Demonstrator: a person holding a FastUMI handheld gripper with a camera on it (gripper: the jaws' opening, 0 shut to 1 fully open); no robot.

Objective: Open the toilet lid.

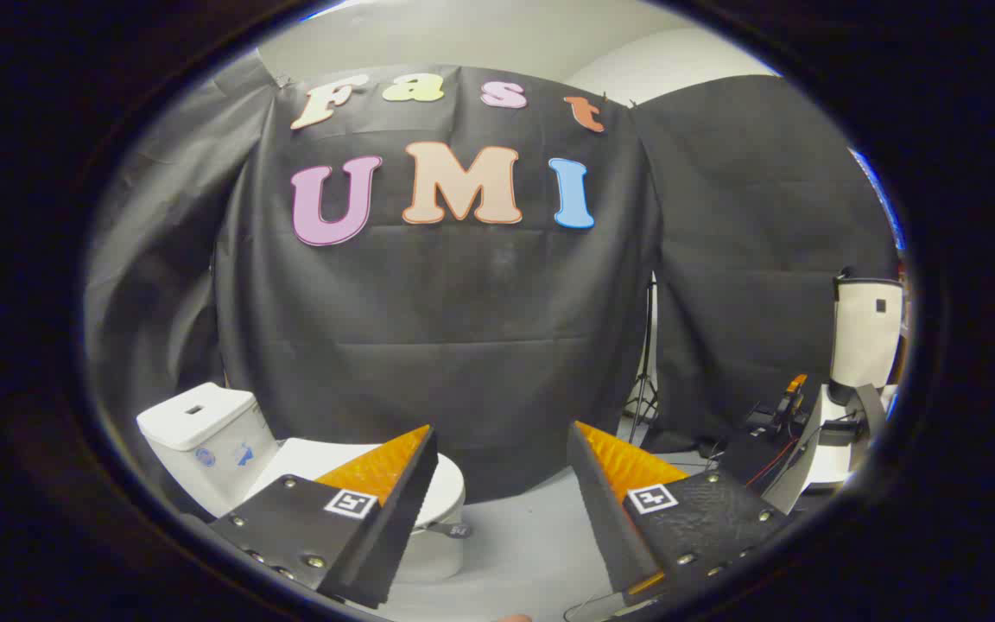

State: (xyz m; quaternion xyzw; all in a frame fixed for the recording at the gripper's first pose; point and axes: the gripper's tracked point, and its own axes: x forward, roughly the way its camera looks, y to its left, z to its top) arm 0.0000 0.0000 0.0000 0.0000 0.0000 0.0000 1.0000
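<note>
Gripper [502, 432] held level, pointing forward, both fingers [377, 510] spread wide apart with a clear gap between the tips, nothing between them, pads touching nothing, left and right finger angled outward alike.

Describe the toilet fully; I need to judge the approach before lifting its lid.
The toilet is white and glossy, ceramic by its look. Its boxy tank has a flush button on top and blue marks on its front. The lid lies shut on the bowl. It stands on the pale floor against the black cloth wall, beyond the open gripper, partly hidden by one finger. Nothing touches it.
</note>
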